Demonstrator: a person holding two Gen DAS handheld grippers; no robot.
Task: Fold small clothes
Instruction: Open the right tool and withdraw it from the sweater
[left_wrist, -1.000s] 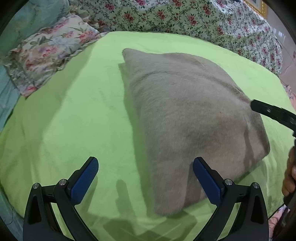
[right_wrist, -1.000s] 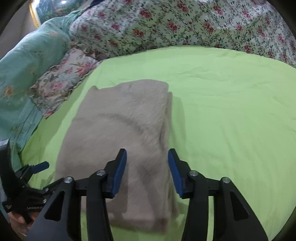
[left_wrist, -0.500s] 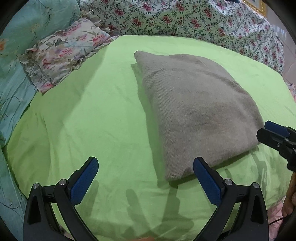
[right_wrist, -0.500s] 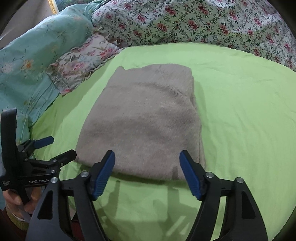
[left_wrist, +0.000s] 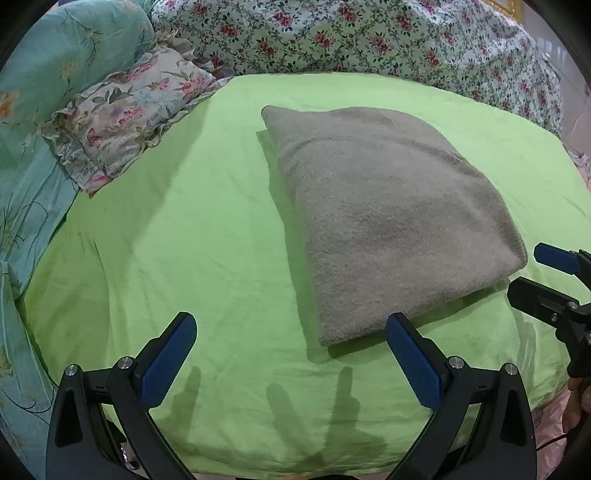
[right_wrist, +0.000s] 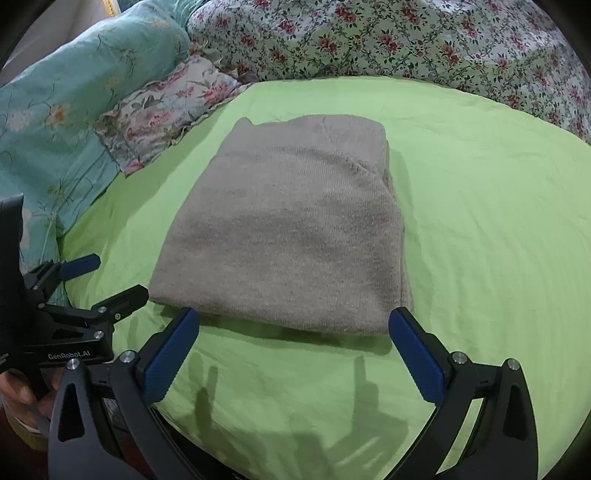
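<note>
Right wrist: folded sweater (right_wrist: 288, 229) just beyond wide-open hand-held gripper (right_wrist: 293, 347).

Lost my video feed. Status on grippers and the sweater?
Left gripper open, empty. Right gripper just opened wide, empty. Sweater folded flat on green sheet. Nothing in the way.

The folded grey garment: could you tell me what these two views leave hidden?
- Grey garment: underside and inner layers, both views, covered by its own top fold.
- Green sheet: near edge, both views, behind the left gripper and right gripper.
</note>
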